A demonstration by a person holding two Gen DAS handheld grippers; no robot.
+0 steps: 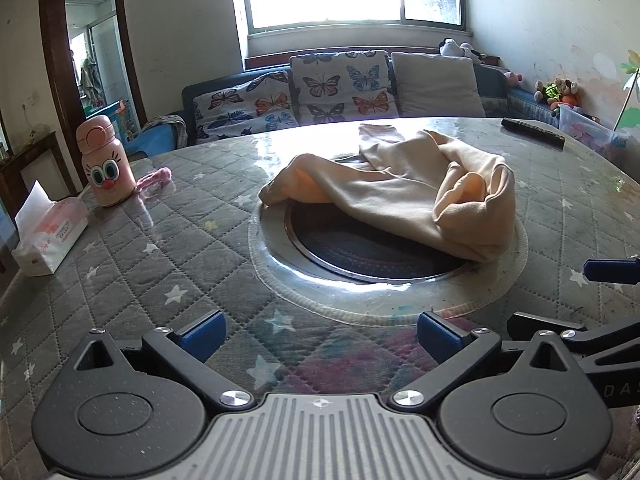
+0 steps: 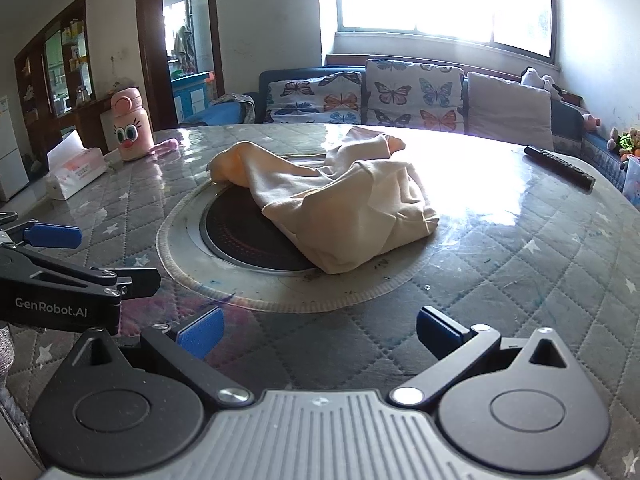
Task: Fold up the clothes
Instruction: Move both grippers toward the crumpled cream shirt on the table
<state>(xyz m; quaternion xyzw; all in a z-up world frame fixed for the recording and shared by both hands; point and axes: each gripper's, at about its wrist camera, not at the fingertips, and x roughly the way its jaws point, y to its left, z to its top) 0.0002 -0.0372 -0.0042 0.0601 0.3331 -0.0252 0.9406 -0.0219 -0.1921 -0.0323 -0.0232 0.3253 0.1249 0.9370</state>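
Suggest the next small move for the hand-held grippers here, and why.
Probably bring both forward to the crumpled cream garment and pinch its near edge. The left hand-held gripper and right hand-held gripper are open, empty and short of the cloth, which lies bunched over the round dark inset, unfolded.

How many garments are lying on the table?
1: a crumpled cream garment at the table's middle, partly over the round black insert. Its folds could hide something smaller.
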